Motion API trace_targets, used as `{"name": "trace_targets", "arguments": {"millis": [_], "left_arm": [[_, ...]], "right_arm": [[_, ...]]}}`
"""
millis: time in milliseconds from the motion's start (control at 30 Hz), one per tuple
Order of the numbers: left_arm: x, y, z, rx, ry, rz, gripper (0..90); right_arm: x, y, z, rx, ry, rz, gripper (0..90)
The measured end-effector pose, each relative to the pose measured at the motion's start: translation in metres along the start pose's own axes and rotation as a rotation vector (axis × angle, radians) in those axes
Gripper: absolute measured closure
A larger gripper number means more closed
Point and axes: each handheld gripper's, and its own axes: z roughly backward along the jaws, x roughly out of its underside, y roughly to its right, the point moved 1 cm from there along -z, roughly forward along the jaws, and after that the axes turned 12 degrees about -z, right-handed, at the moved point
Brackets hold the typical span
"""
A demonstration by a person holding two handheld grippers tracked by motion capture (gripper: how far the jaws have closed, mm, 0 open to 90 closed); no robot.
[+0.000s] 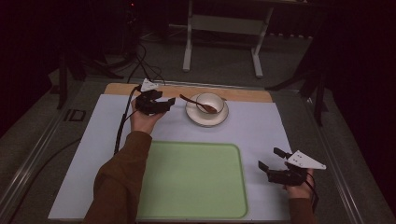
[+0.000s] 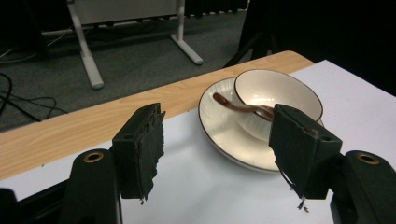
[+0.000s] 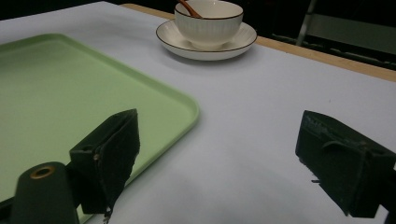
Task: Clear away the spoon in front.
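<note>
Left gripper (image 1: 164,103) jaws apart, empty | just left of saucer (image 1: 192,116), bowl (image 1: 209,99) | spoon (image 1: 198,105) handle angled toward it | nearer than right gripper (image 1: 272,159), jaws apart too

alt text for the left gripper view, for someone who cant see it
The left gripper has its two black jaws open with nothing between them, aimed at a white bowl on a saucer, with a brown spoon resting in the bowl. They sit on a white mat over a wooden table.
</note>
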Motion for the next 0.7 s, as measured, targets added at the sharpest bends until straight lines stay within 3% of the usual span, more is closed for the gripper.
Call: {"name": "trace_targets", "arguments": {"millis": [400, 533, 700], "left_arm": [[-0.009, -0.001, -0.027, 0.022, -0.023, -0.006, 40.7], [-0.009, 0.001, -0.042, 0.047, -0.064, -0.012, 43.1], [-0.007, 0.000, -0.057, 0.075, -0.071, 0.035, 44.2]], "right_arm": [[0.000, 0.001, 0.001, 0.001, 0.001, -0.005, 13.4], [0.000, 0.000, 0.000, -0.004, 0.001, 0.000, 13.4], [0.000, 0.000, 0.000, -0.003, 0.001, -0.004, 13.4]]}}
